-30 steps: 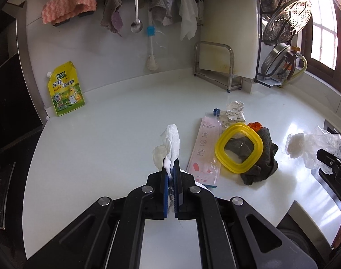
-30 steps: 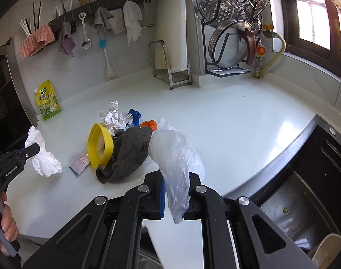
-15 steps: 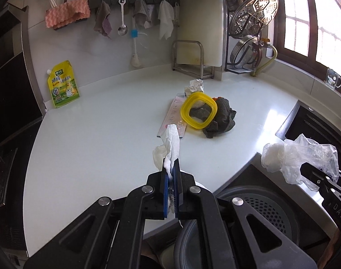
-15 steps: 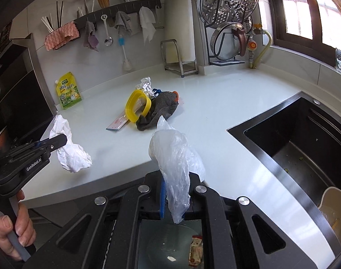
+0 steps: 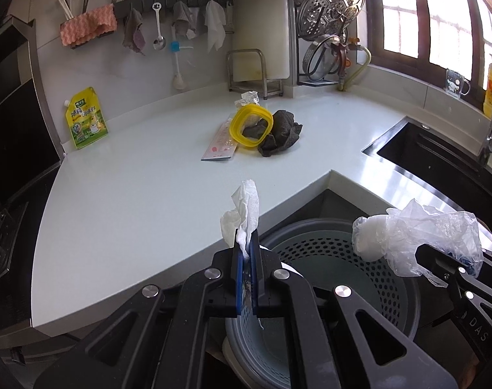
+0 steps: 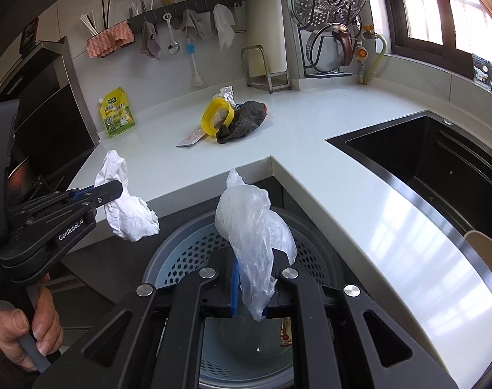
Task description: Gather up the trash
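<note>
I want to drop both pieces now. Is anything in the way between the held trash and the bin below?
Nothing visible blocks it. The tissue and plastic bag hang over the open, lidless bin, which stands below the counter edge.

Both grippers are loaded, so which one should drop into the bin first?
Right, probably. The right gripper holds the plastic bag directly above the bin opening; the left gripper and its crumpled tissue hang beside the rim.

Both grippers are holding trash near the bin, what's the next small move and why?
Probably open the right gripper first: its plastic bag hangs over the bin. The left gripper pinches a tissue nearer the bin's rim, so nudge it inward first.
</note>
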Demonstrator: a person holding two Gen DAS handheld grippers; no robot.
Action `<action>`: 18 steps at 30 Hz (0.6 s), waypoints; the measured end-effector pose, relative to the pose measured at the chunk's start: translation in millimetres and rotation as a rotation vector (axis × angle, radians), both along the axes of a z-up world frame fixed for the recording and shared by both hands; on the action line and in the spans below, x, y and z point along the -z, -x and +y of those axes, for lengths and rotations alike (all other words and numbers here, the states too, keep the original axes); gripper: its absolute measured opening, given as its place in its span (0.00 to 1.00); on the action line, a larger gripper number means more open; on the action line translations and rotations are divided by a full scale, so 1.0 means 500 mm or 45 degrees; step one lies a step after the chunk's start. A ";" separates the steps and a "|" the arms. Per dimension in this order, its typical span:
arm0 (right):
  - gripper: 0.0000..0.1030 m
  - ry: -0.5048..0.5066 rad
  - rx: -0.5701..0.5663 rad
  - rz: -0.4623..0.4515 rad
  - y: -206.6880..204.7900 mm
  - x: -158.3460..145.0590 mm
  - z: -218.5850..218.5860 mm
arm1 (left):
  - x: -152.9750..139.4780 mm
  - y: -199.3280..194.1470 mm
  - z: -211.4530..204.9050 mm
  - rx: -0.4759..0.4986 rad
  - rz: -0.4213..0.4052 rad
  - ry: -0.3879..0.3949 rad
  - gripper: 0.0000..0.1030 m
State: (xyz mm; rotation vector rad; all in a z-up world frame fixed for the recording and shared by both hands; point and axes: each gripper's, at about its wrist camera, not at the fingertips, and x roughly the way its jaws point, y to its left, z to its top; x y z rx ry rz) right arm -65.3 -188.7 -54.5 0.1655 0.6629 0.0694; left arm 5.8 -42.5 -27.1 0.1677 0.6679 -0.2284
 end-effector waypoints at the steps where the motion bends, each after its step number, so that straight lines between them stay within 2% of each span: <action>1: 0.09 0.006 -0.001 0.007 0.004 0.005 0.001 | 0.006 0.005 -0.003 0.000 0.006 -0.003 0.04; 11: 0.09 -0.068 -0.021 0.083 0.028 0.055 -0.006 | 0.059 0.034 -0.016 0.006 0.081 -0.028 0.04; 18: 0.09 -0.055 -0.007 0.114 0.031 0.081 -0.007 | 0.088 0.036 -0.020 0.003 0.118 -0.038 0.04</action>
